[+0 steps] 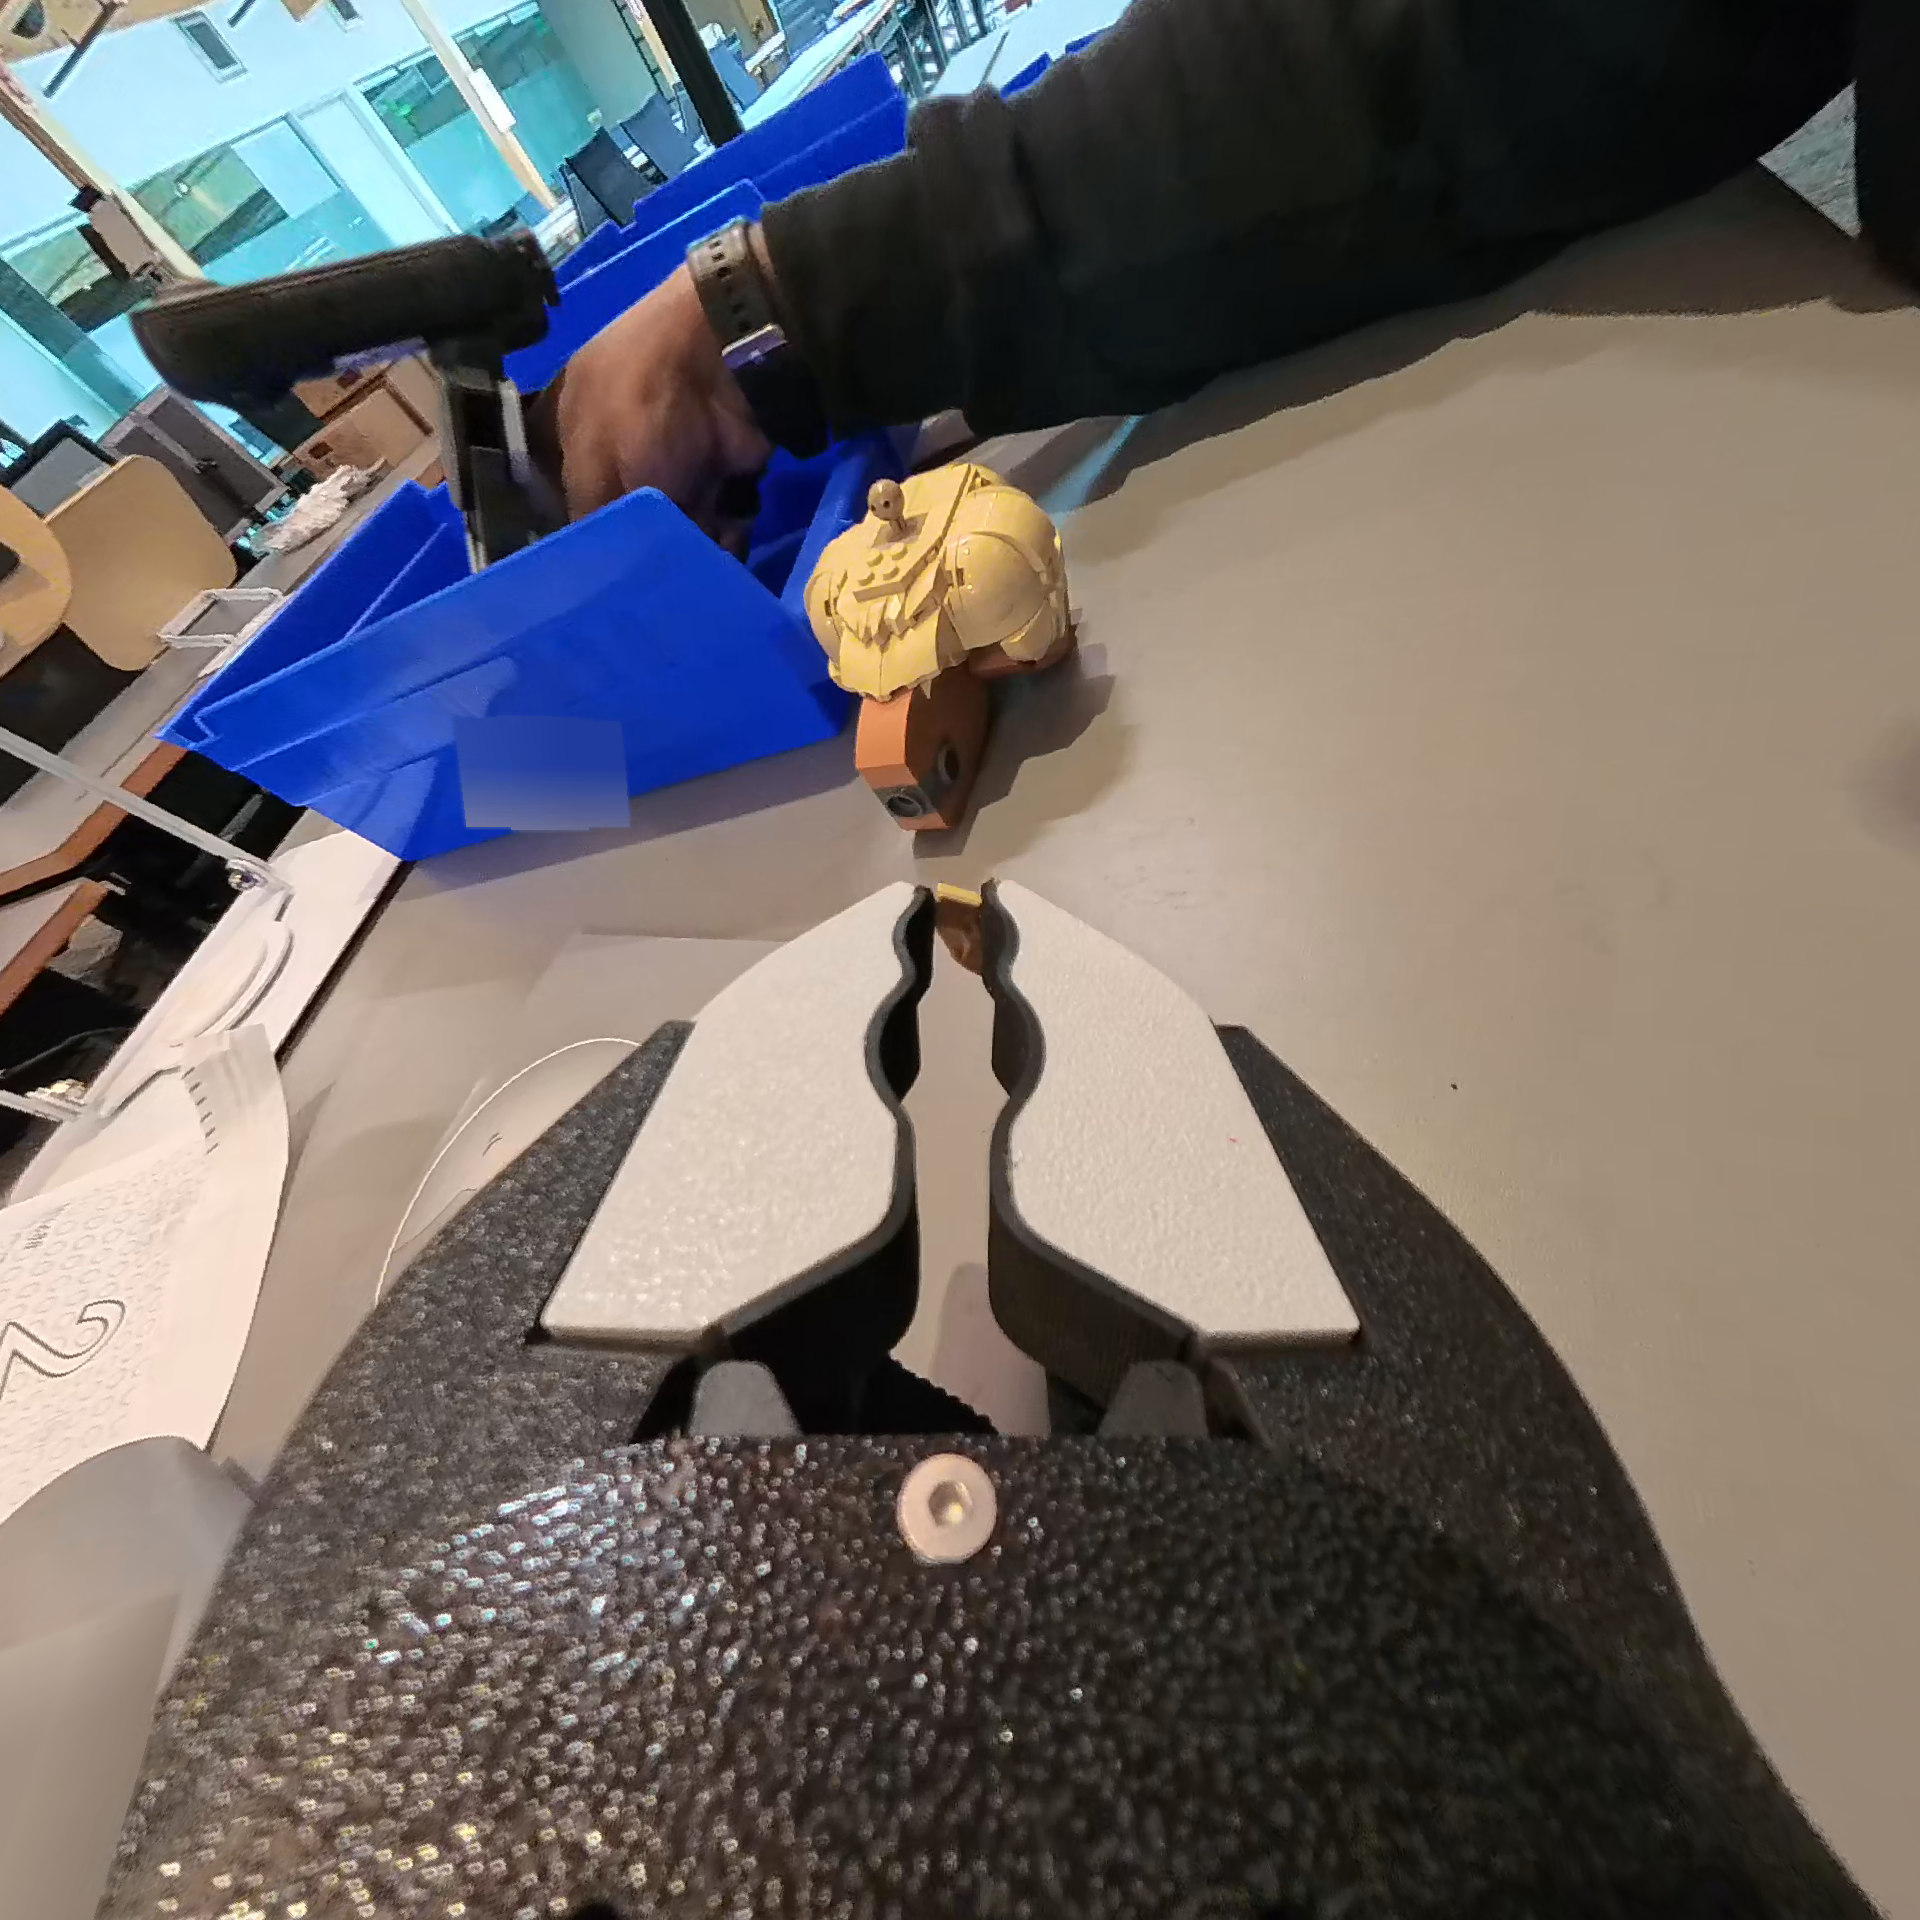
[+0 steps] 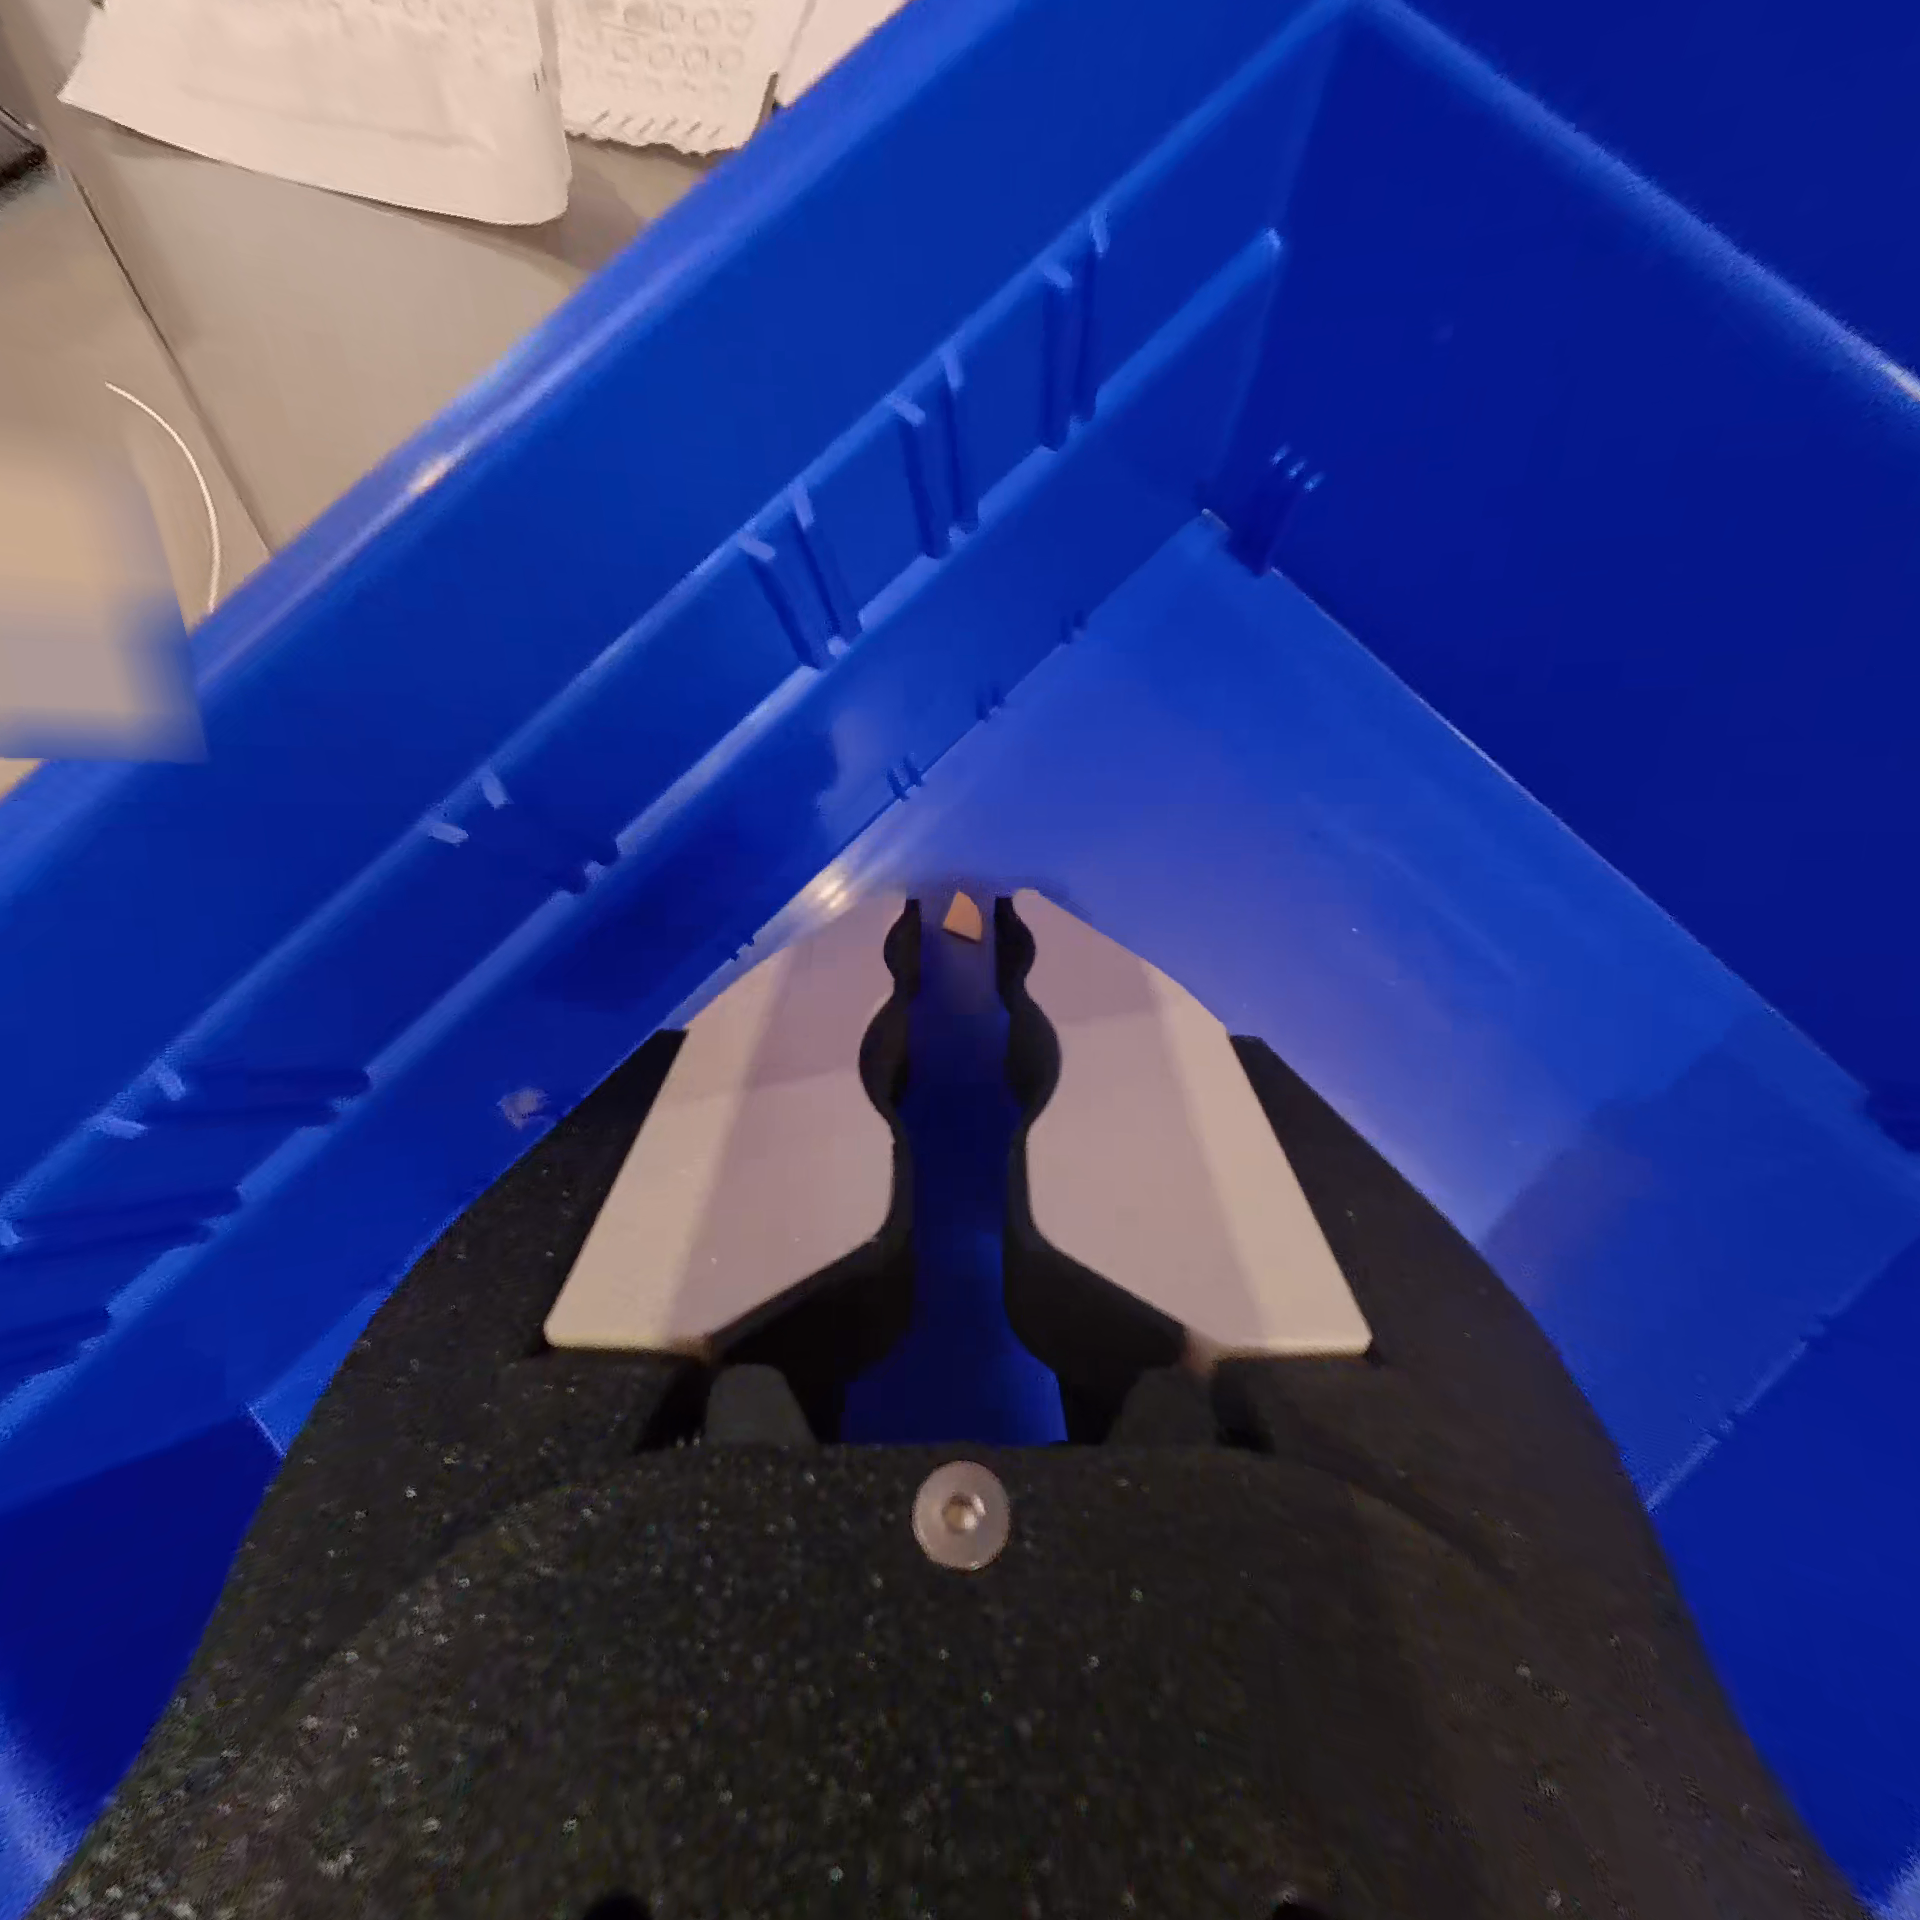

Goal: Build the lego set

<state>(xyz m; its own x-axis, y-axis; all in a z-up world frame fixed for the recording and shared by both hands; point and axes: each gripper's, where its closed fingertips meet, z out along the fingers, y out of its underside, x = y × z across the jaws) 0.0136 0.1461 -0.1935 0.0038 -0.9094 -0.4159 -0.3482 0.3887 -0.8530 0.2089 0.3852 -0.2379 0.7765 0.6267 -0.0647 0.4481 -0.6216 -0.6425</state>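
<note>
Two grippers work here. At centre frame of its own view, the left gripper (image 1: pixel 957 891) is narrowed on a small brown and yellow piece (image 1: pixel 958 925), both pads pressing it, just short of the tan and brown brick model (image 1: pixel 940 603) on the grey table (image 1: pixel 1455 831). The right gripper (image 2: pixel 961 906), inside the blue bin (image 2: pixel 1455 520), stands narrowly apart around a small tan piece (image 2: pixel 962 914) near its right pad. Good practice, I judge: centre that piece before squeezing.
</note>
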